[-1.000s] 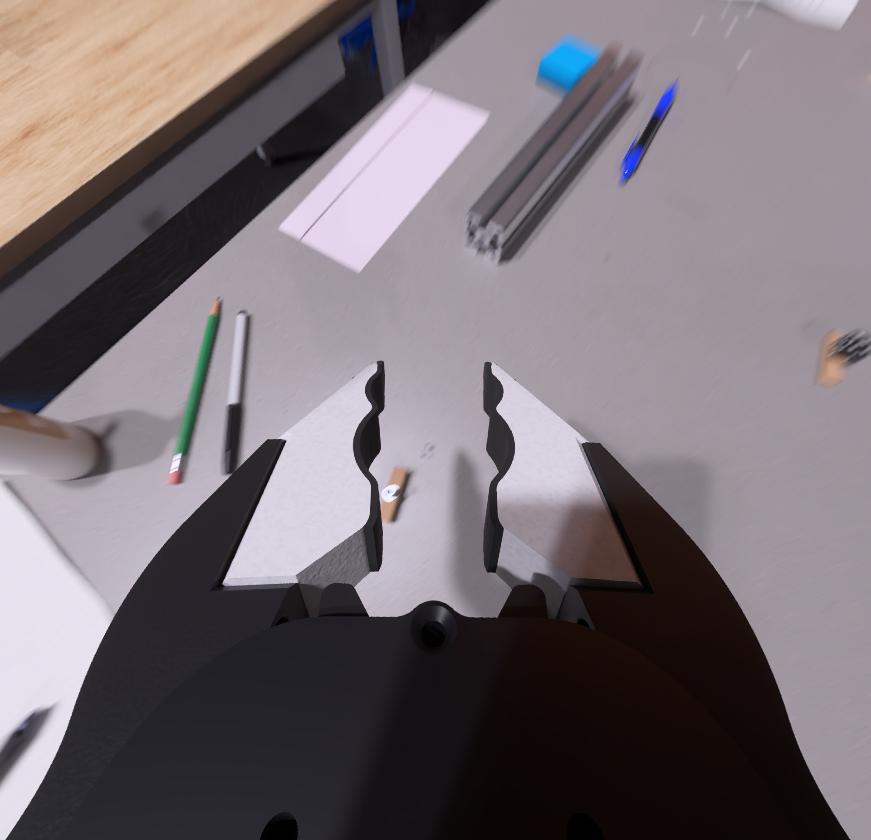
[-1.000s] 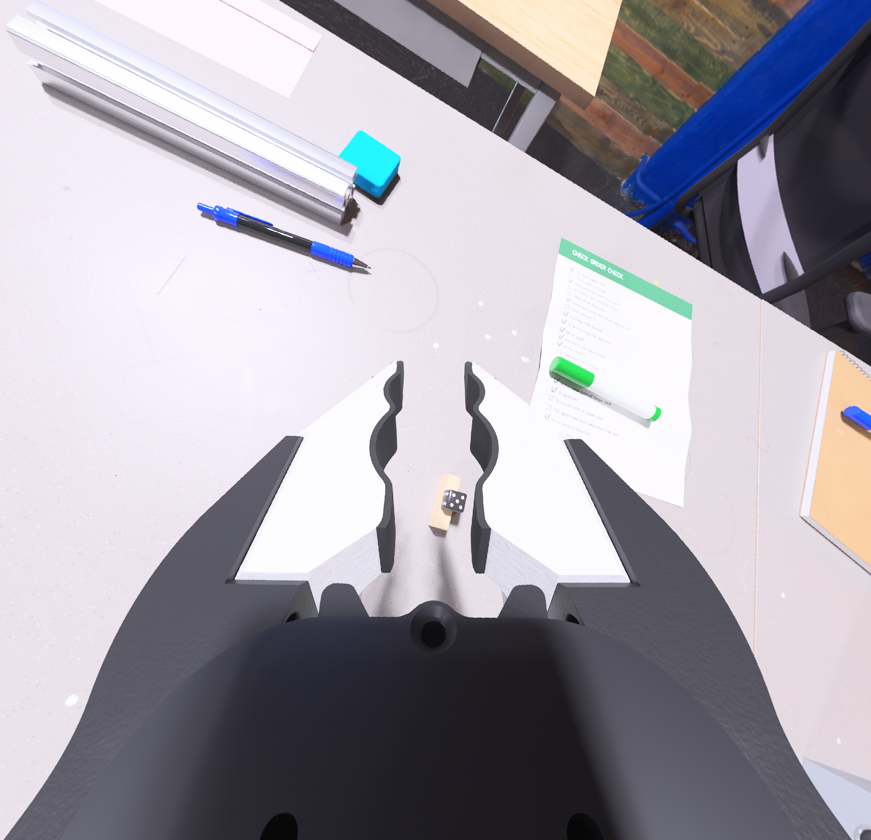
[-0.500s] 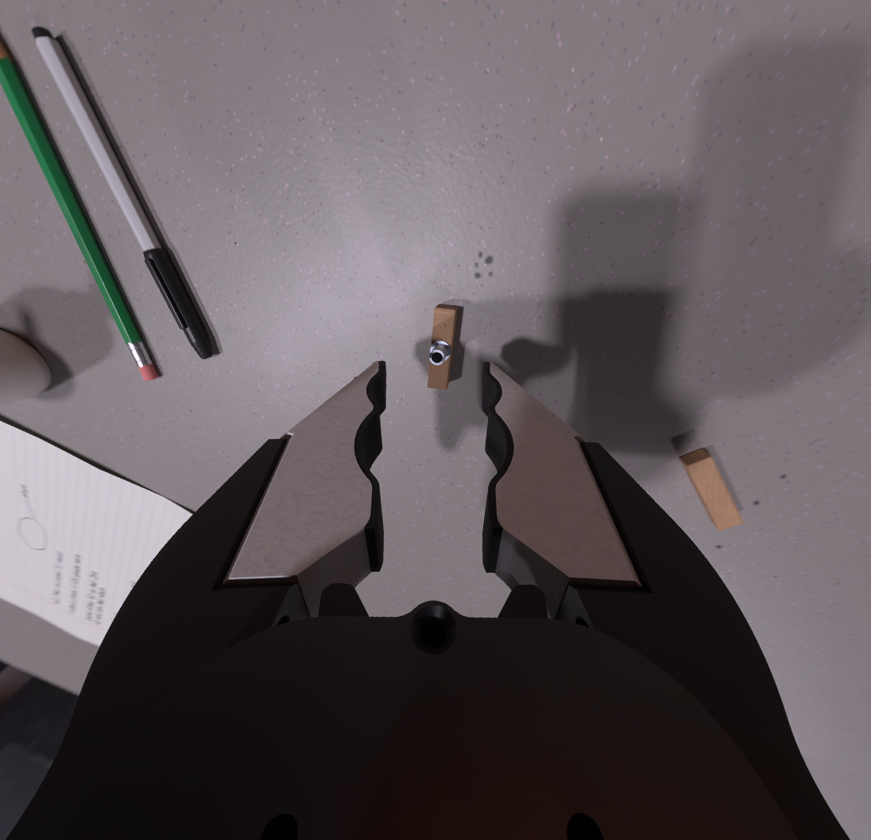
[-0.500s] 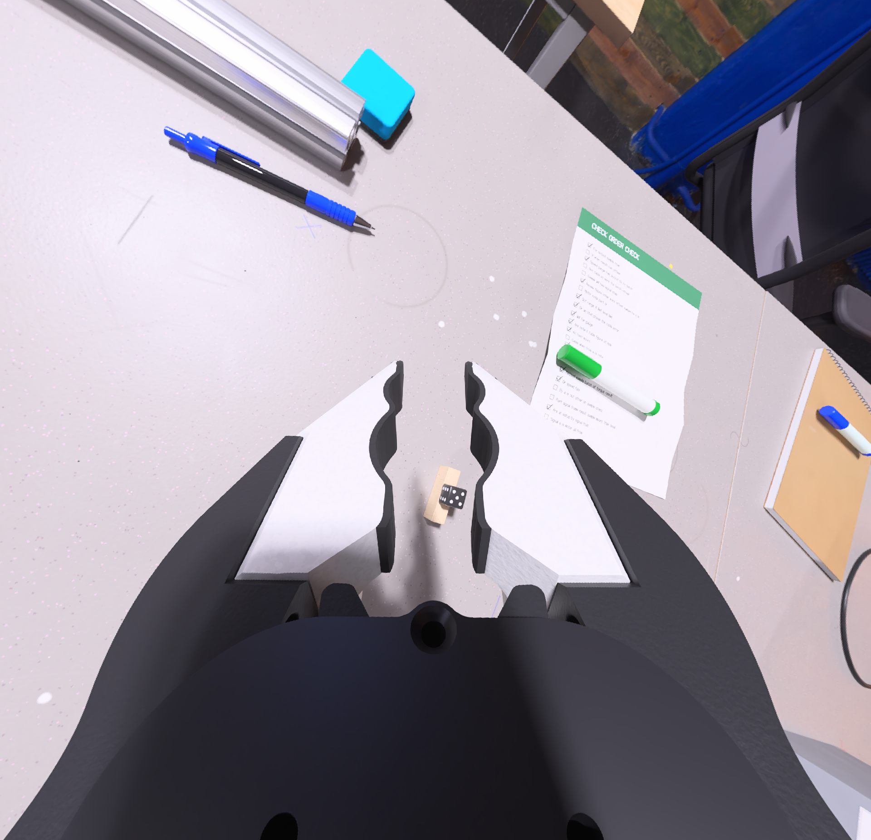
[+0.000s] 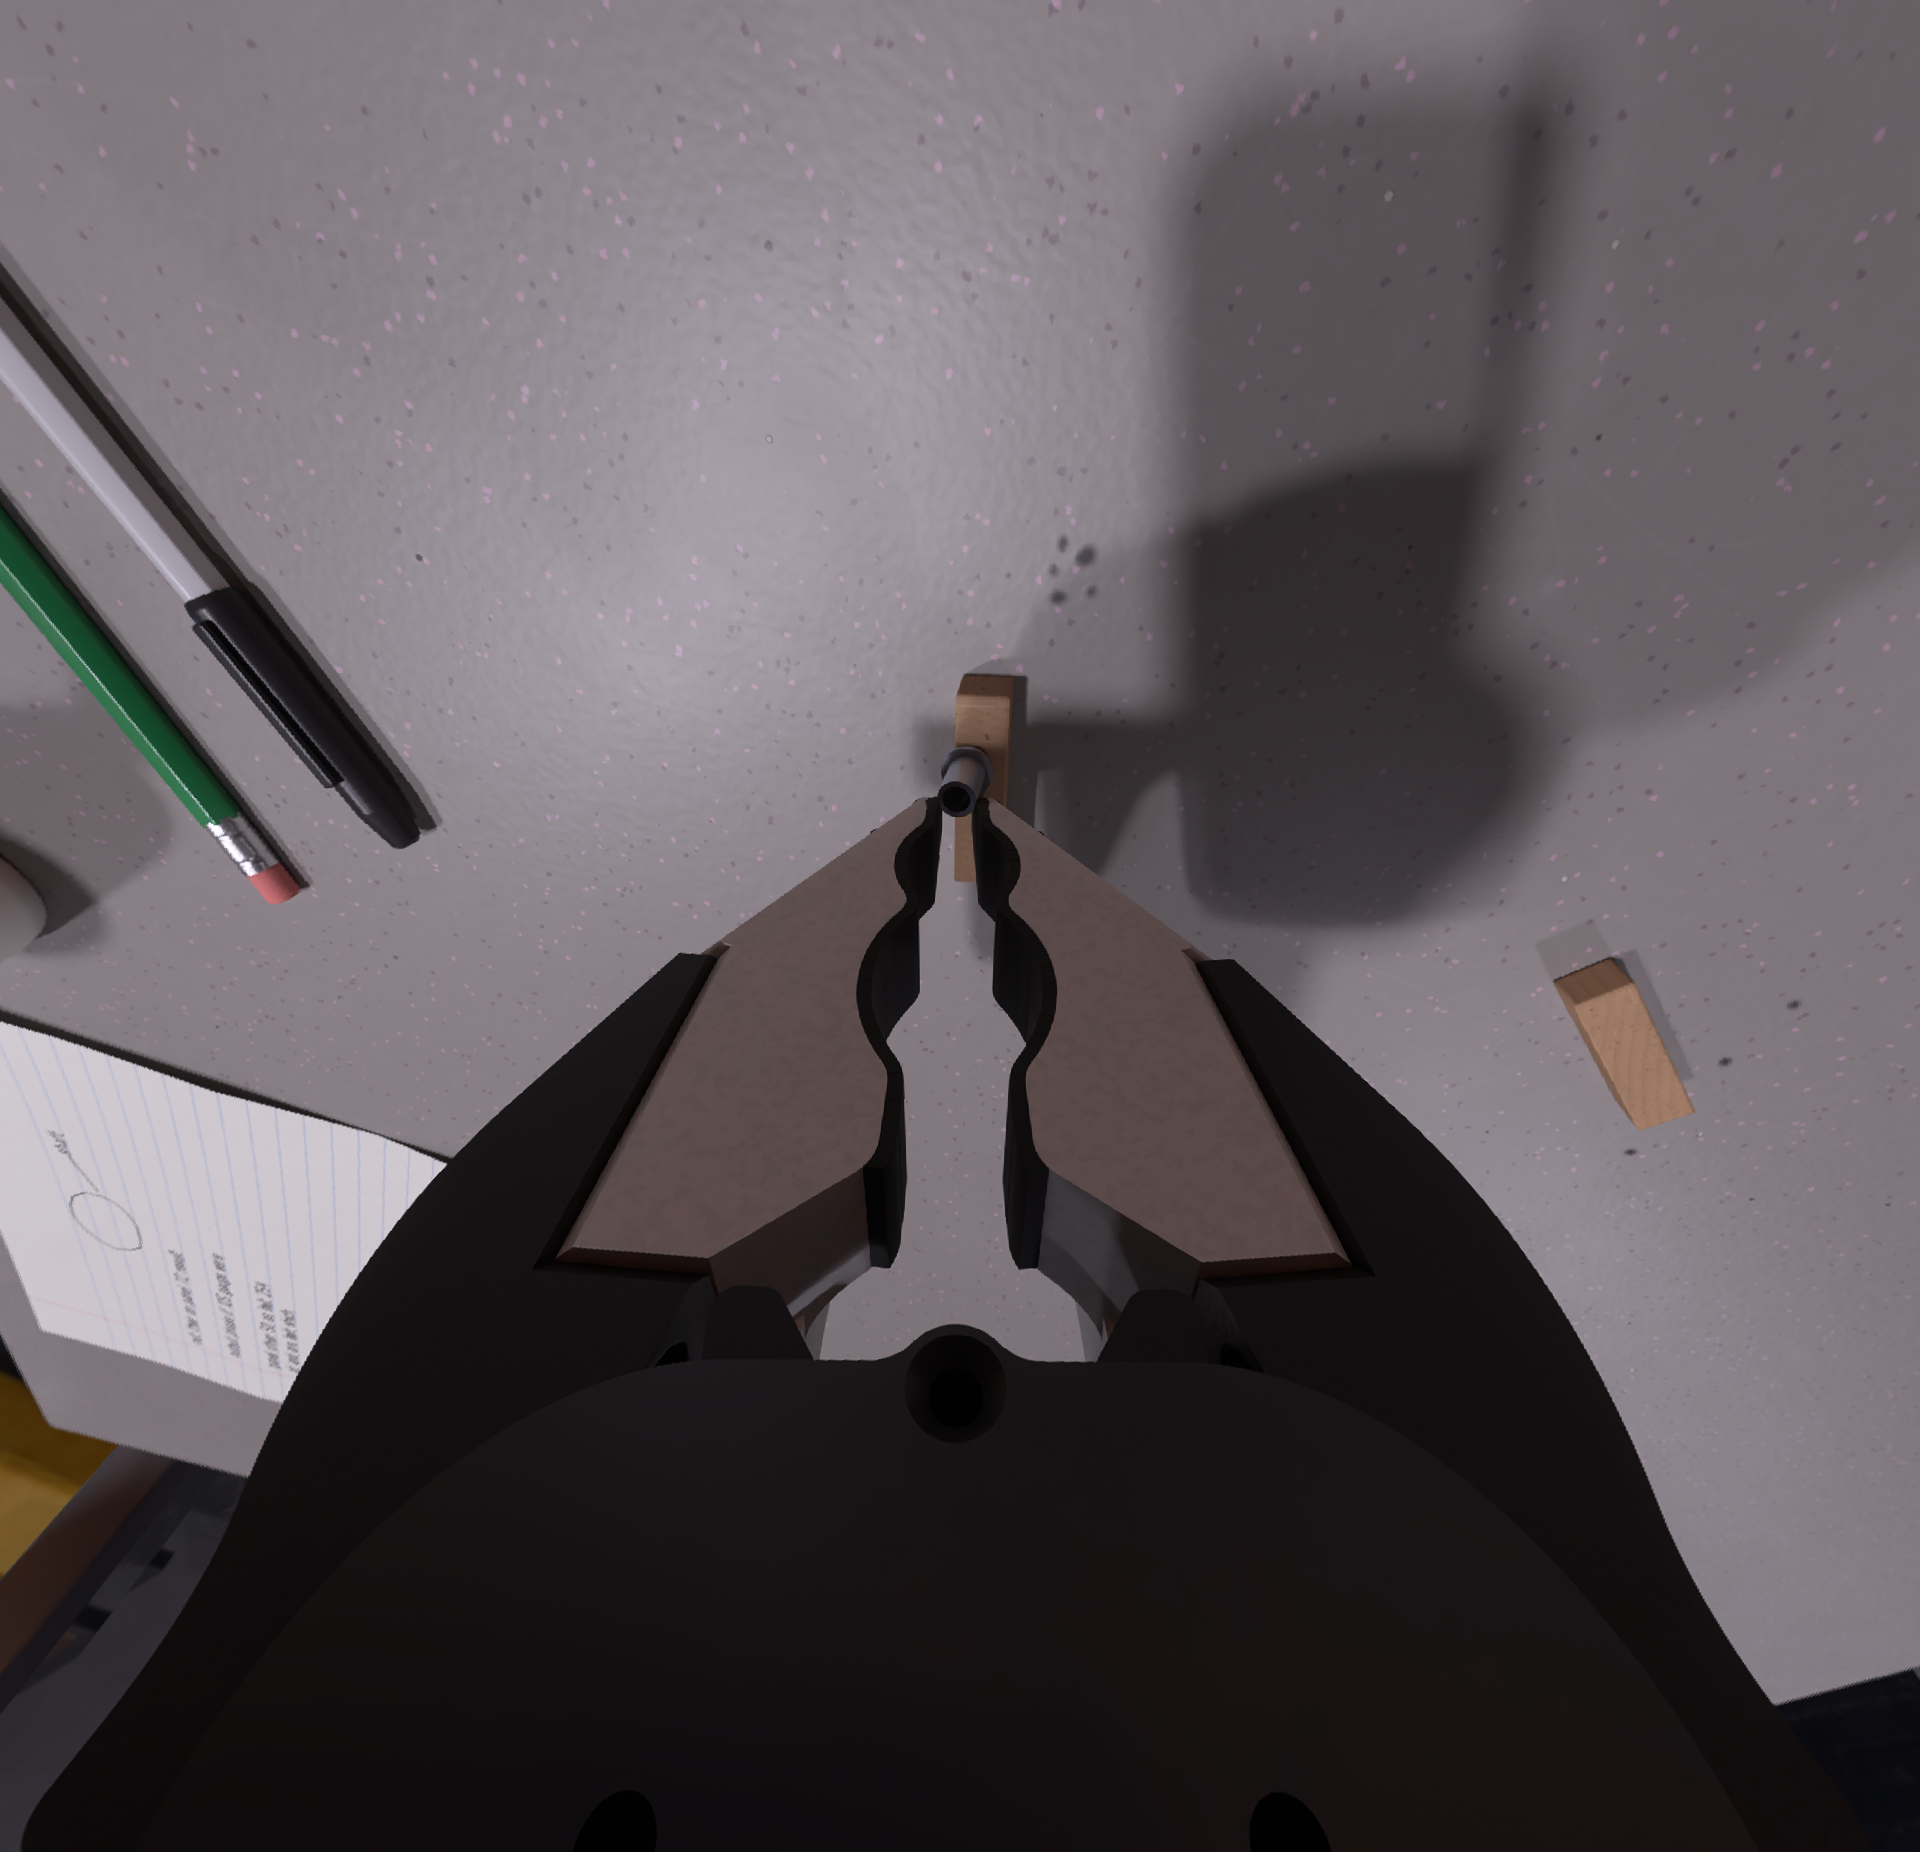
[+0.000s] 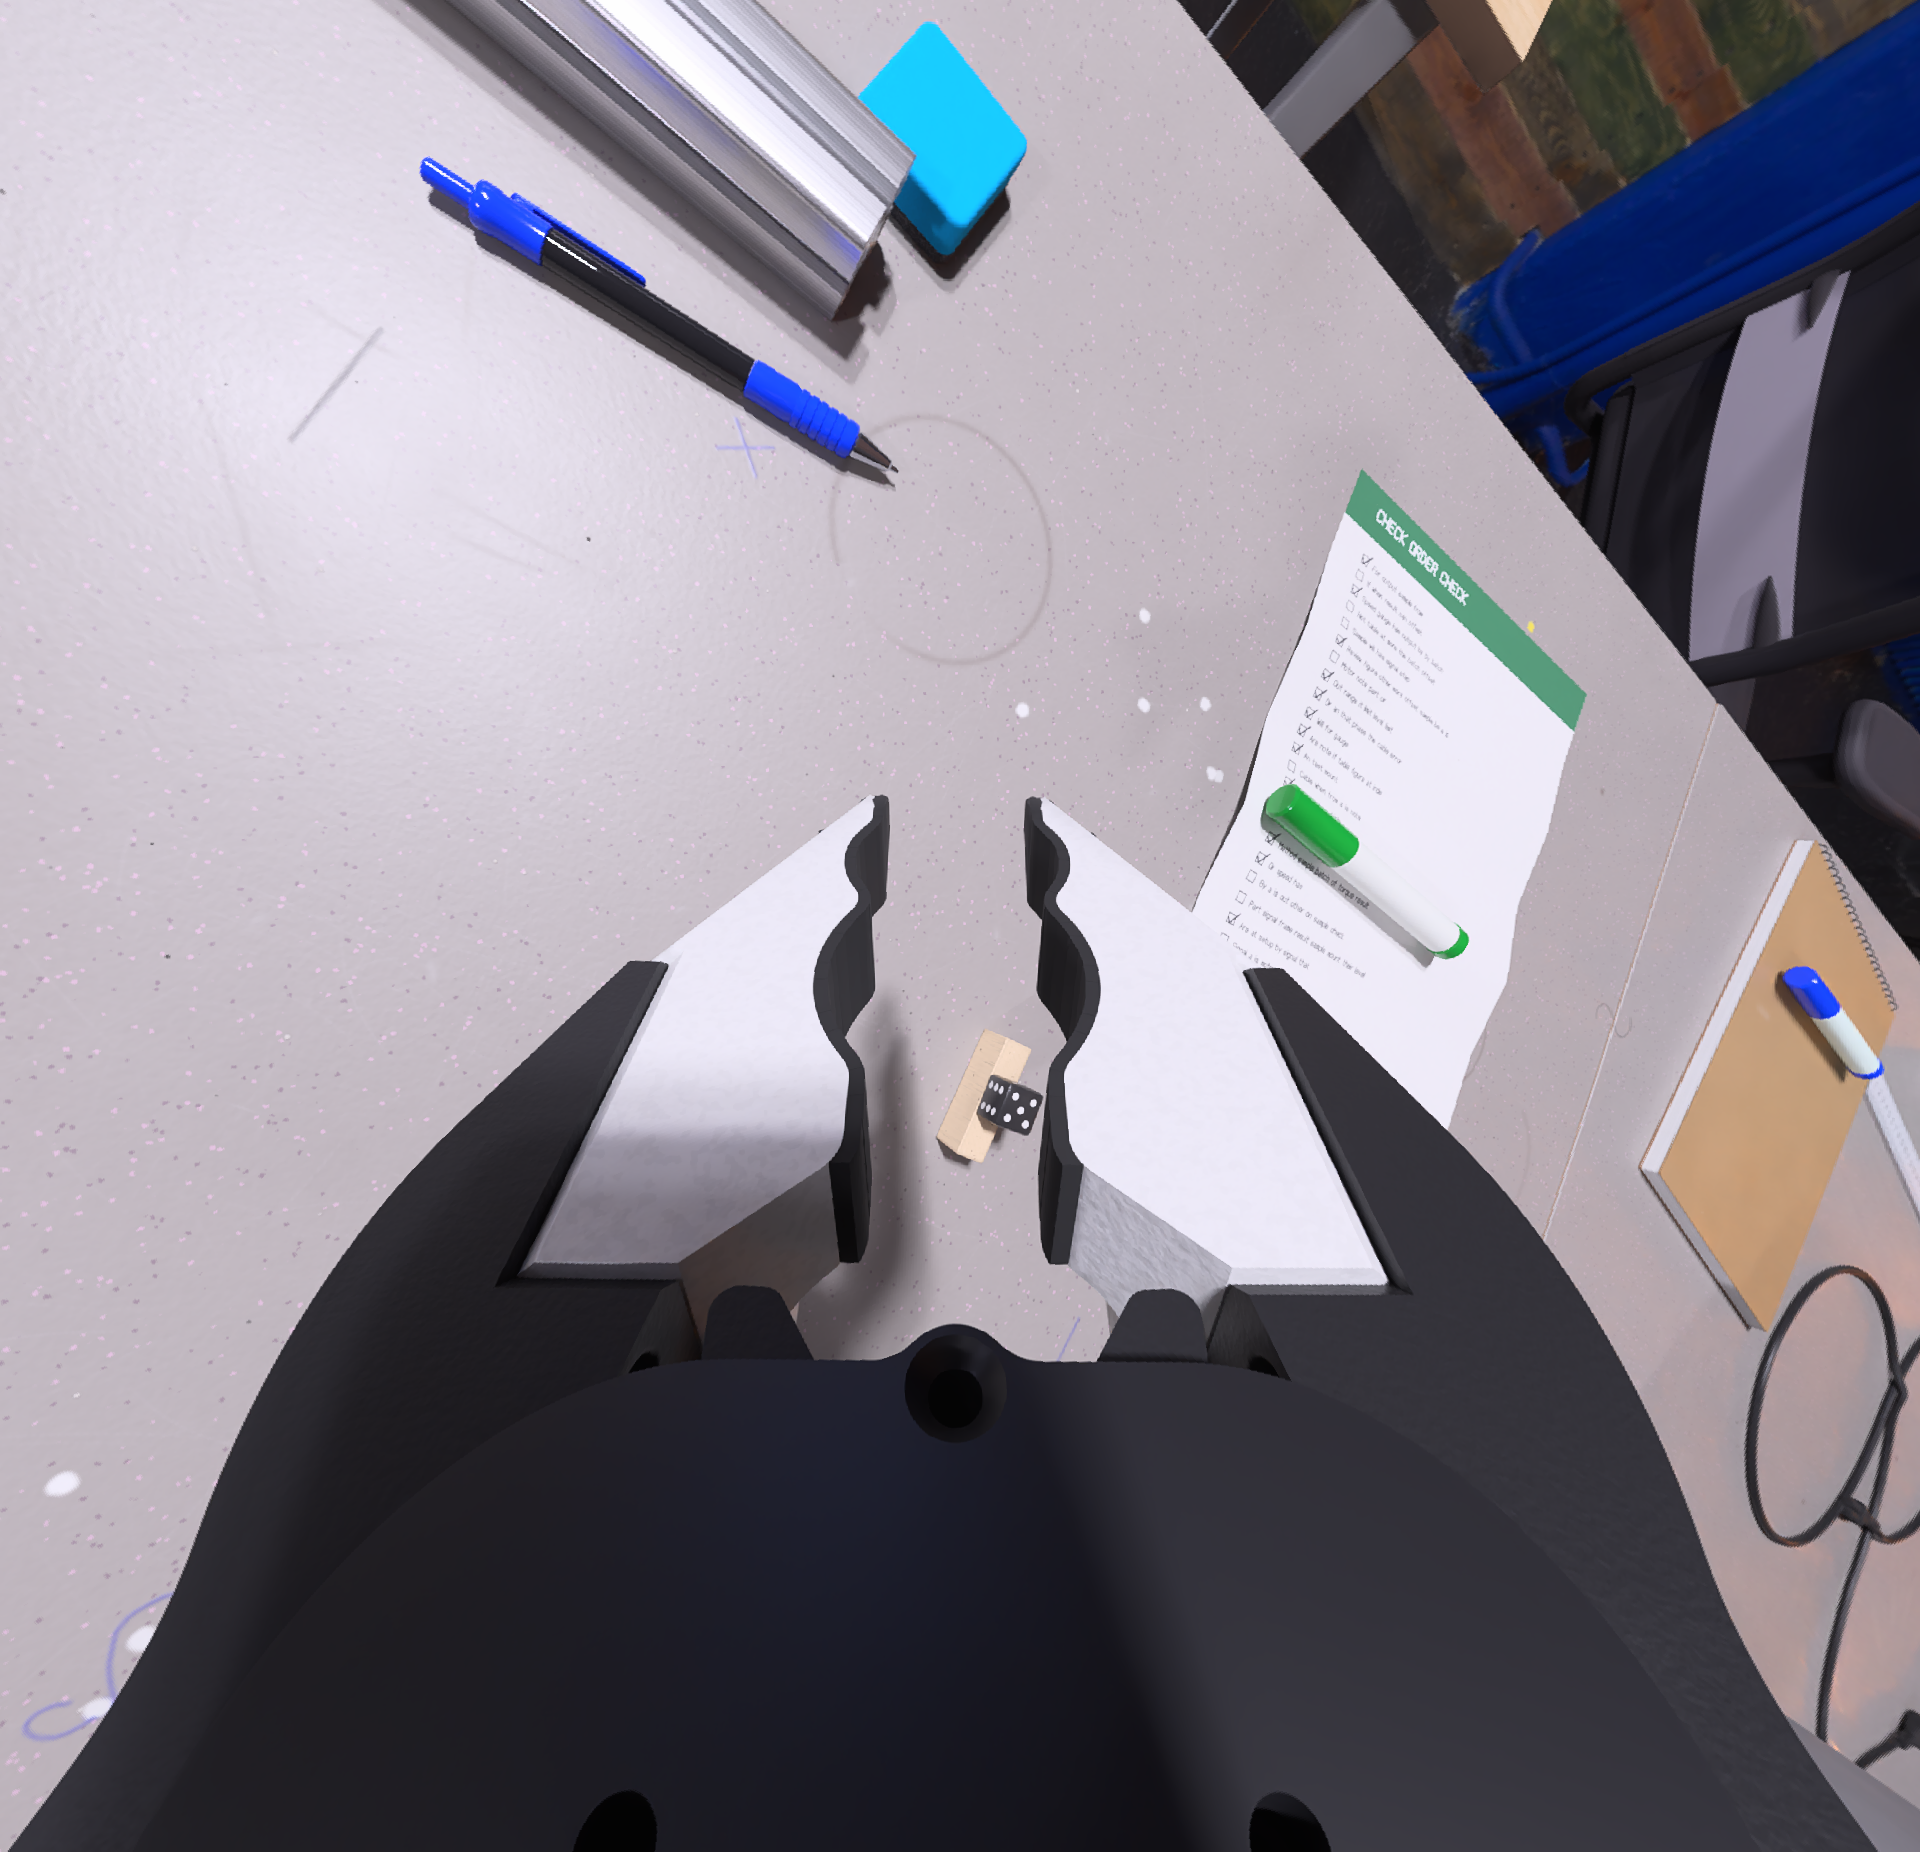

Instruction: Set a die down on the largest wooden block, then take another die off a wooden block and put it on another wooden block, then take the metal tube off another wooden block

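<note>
In the left wrist view my left gripper (image 5: pixel 958 813) is shut on the metal tube (image 5: pixel 962 774), a small dark tube seen end-on at the fingertips. It is right over a wooden block (image 5: pixel 987 737) on the grey table. A second, bare wooden block (image 5: pixel 1621 1054) lies to the right. In the right wrist view my right gripper (image 6: pixel 956 815) is open and empty. It is above a pale wooden block (image 6: pixel 975 1101) that carries a black die (image 6: pixel 1010 1106) with white dots.
Left wrist view: a green pencil (image 5: pixel 135 722) and a black-capped pen (image 5: pixel 270 680) on the left, lined paper (image 5: pixel 187 1220) at the lower left. Right wrist view: a blue pen (image 6: pixel 665 316), aluminium bars (image 6: pixel 675 88), a cyan block (image 6: pixel 951 140), a checklist sheet (image 6: pixel 1434 722) with a green marker (image 6: pixel 1361 883), a notebook (image 6: pixel 1766 1075).
My left gripper tipped down over the table, moved onto the block with the tube and closed on the tube. My right gripper stayed open and shifted slightly over the block with the die.
</note>
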